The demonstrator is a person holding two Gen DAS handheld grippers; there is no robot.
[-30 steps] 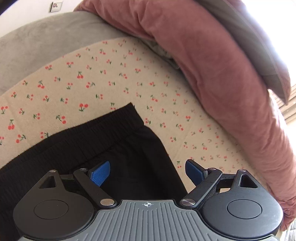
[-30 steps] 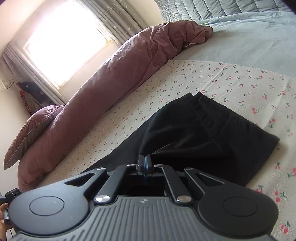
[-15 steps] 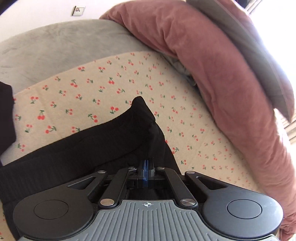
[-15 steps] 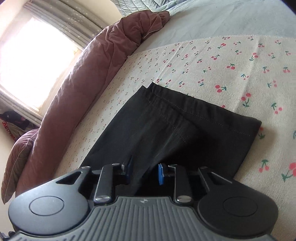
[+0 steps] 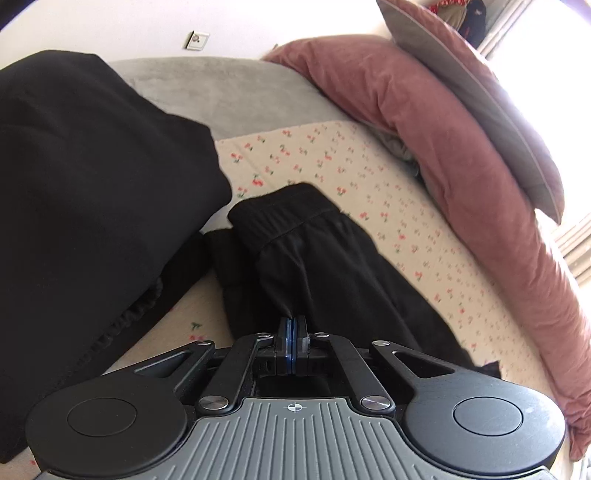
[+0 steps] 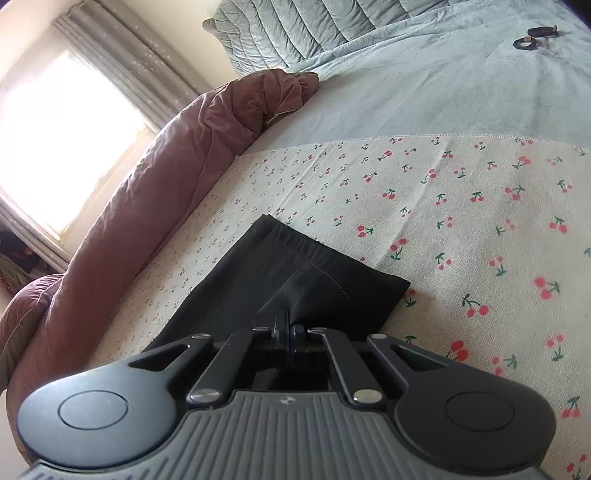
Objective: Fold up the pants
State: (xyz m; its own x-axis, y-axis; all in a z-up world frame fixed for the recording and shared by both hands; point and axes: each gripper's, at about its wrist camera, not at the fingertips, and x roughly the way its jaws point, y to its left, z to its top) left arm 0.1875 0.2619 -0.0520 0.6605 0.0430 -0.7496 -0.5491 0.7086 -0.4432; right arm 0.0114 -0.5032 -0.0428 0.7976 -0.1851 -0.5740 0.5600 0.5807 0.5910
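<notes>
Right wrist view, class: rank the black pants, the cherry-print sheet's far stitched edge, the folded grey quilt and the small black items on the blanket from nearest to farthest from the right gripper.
1. black pants, pinched at the right gripper
2. cherry-print sheet's far stitched edge, mid-frame
3. small black items at upper right and folded grey quilt at top centre: too close to call.

Open sheet [image 6: 480,206] — duvet [image 6: 155,177] alongside

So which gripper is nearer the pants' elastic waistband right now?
Left. The left gripper is shut on the pants just below the waistband; the right gripper pinches the hem end, no waistband in its view.
</notes>
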